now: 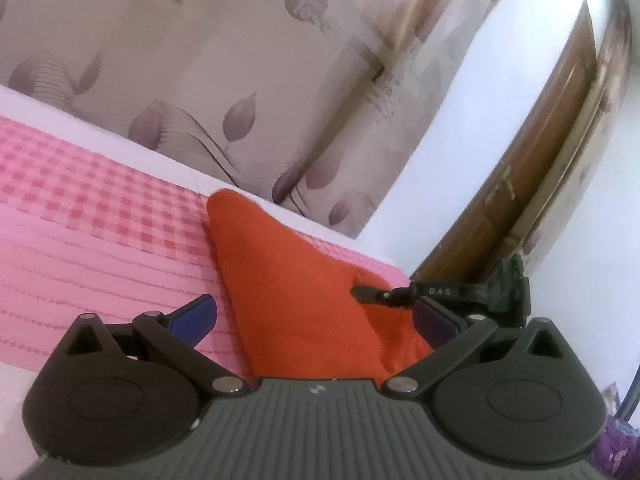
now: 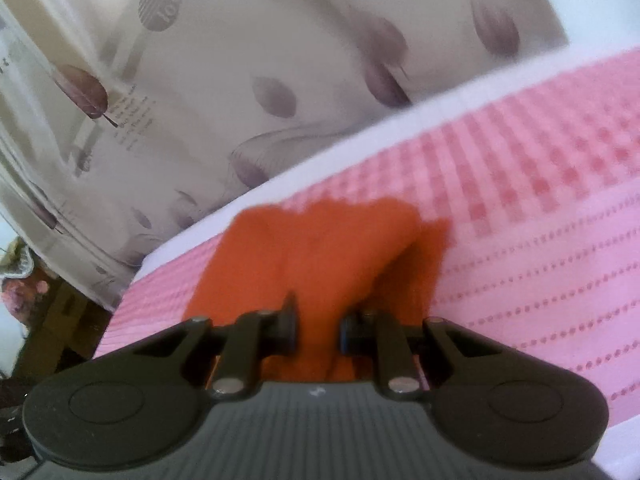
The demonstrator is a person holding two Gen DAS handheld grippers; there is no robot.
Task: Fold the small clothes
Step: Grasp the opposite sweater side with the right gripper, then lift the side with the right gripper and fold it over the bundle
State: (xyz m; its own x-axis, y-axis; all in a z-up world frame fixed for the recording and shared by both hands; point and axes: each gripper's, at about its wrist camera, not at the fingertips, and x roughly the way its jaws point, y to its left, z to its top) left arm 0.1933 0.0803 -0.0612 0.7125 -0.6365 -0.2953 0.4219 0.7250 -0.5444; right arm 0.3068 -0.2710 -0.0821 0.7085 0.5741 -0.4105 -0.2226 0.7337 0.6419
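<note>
The orange cloth (image 1: 288,296) is lying on the pink bedspread (image 1: 100,216) of a bed, close to the bed's far edge by the patterned curtain (image 1: 224,60); in the left wrist view it is stretching away from the camera, wide near the fingers and narrowing to a point at the far end, so its long axis is running roughly along the line the left gripper (image 1: 316,322) is pointing; the left fingers are standing wide apart, holding nothing, with the cloth's near part lying between and beneath them; the right gripper (image 2: 318,330) is nearly closed and is pinching a gathered ridge of the cloth (image 2: 320,256), which is rising from the bedspread (image 2: 540,208) into its fingers; its tip is also showing in the left view, coming in from the right at the cloth's right edge; so the right hand is the one already on the cloth; nothing is standing in the way on the bed, though the cloth is sitting near the edge; a wooden door (image 1: 532,184) is standing beyond
</note>
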